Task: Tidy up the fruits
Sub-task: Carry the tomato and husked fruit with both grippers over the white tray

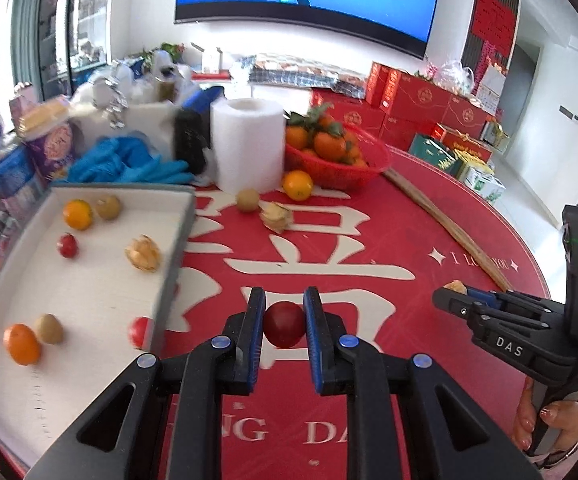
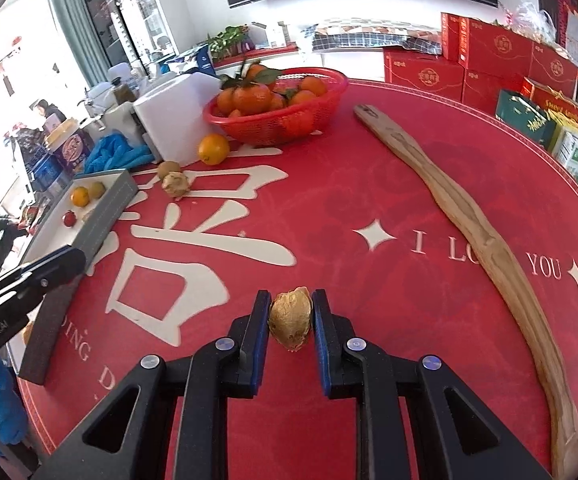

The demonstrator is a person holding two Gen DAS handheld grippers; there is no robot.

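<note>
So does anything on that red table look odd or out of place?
Mainly the long wooden stick lying across the tablecloth among the fruit; it isn't food. Nothing looks spilled or broken.

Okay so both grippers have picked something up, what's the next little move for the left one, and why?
Probably carry the left gripper leftward over the white tray before opening. It is shut on a red cherry tomato, and the tray beside it already holds oranges, kiwis, tomatoes and a husked fruit. The right gripper, shut on a papery husked fruit, could follow.
</note>
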